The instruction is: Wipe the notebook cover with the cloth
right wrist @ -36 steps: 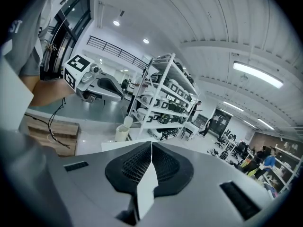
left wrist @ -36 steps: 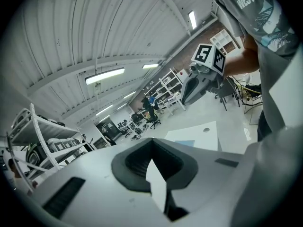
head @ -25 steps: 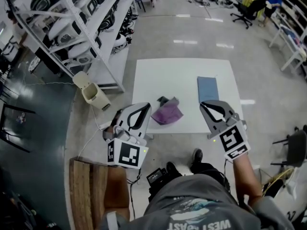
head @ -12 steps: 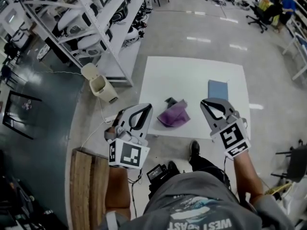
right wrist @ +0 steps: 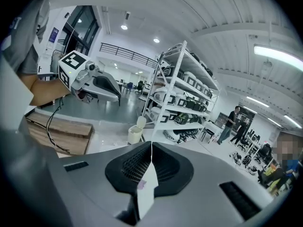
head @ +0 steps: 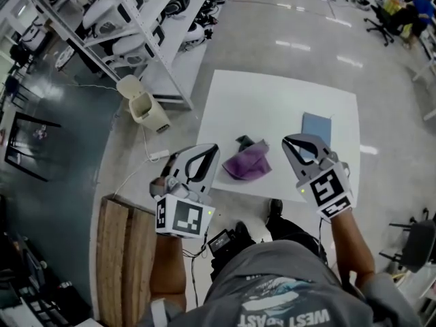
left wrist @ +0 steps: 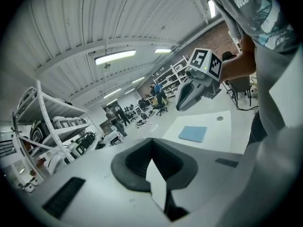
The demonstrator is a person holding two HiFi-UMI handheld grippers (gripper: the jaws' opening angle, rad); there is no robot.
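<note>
Lying flat on the right side of the white table (head: 272, 101), the blue notebook (head: 317, 125) has nothing on it. The purple cloth (head: 246, 162) sits crumpled to its left, near the front edge. I hold the left gripper (head: 213, 150) and the right gripper (head: 289, 142) over that edge, both clenched on nothing. As I judge it, wiping hasn't begun; next I must open one gripper's jaws and take the cloth.

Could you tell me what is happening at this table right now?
A person stands at the white table with a gripper in each hand. The left gripper and right gripper are both shut and empty. The purple cloth and the blue notebook lie on the table, neither touched; wiping has not begun.
</note>
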